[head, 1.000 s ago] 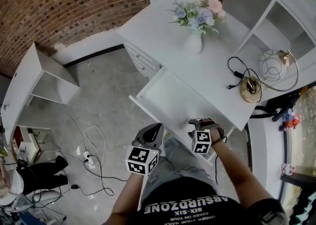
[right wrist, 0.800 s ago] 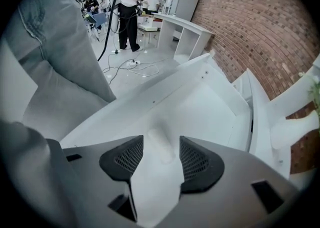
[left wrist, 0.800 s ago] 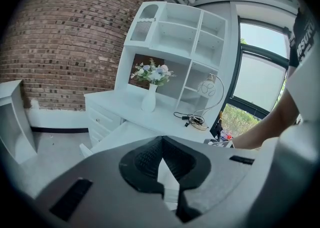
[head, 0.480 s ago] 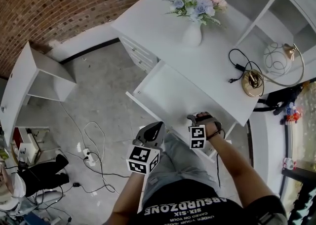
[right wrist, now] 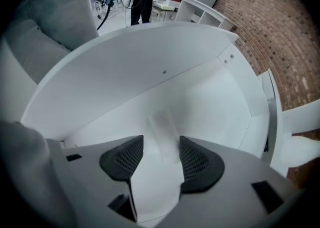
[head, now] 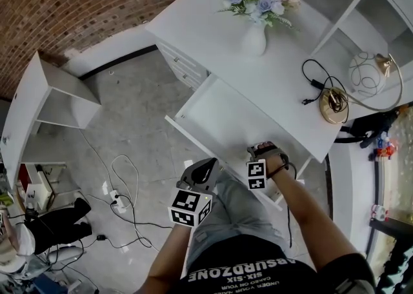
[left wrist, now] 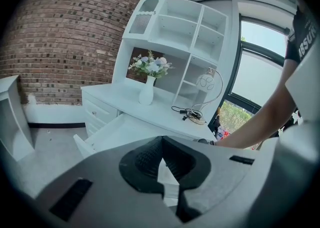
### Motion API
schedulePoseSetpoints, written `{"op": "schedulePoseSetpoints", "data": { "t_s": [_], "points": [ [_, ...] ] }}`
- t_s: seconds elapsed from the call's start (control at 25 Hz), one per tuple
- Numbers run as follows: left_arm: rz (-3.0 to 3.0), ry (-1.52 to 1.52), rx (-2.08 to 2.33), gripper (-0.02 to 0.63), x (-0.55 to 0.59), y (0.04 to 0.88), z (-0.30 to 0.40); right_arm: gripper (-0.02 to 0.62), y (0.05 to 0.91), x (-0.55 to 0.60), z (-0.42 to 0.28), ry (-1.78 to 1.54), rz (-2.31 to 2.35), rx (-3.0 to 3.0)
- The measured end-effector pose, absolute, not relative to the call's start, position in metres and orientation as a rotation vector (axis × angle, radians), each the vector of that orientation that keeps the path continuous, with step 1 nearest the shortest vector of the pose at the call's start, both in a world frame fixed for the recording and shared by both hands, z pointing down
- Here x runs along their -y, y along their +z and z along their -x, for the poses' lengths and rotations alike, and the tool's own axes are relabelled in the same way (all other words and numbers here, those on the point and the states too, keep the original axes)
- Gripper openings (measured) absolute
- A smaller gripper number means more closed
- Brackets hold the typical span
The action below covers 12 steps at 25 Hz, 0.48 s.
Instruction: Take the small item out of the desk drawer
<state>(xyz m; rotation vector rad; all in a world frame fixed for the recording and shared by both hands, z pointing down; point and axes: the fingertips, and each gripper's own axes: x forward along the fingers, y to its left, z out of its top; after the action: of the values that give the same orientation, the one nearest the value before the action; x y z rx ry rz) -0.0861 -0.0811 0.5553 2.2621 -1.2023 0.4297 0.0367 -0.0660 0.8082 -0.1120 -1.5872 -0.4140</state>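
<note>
The right tool sits spread inside the open drawer, a pale blurred item just ahead of its jaws (left tool pressed together, outside the drawer).

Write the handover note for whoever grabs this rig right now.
Left tool: shut, empty, held outside the drawer.
Right tool: open, down inside the drawer, gripping nothing.
Item: a blurred pale shape lies on the drawer floor just ahead of the right jaws; likely the small item, too blurred to confirm.
Done: drawer open.
Left: close on the item, lift it out.
</note>
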Motion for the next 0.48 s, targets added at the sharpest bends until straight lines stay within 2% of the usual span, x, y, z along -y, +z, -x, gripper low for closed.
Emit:
{"op": "schedulePoseSetpoints", "data": {
  "t_s": [0.36, 0.48],
  "points": [
    [-2.247, 0.447, 1.196, 0.005, 0.0801, 0.5622, 0.0863, 0.216, 0.8171, 0.0706, -0.0352, -0.441, 0.111, 1.569],
    [-2.244, 0.450, 1.194, 0.005, 0.0826, 0.5628, 0.0858, 0.177, 0.8180, 0.0721, -0.0361, -0.440, 0.107, 1.566]
  ]
}}
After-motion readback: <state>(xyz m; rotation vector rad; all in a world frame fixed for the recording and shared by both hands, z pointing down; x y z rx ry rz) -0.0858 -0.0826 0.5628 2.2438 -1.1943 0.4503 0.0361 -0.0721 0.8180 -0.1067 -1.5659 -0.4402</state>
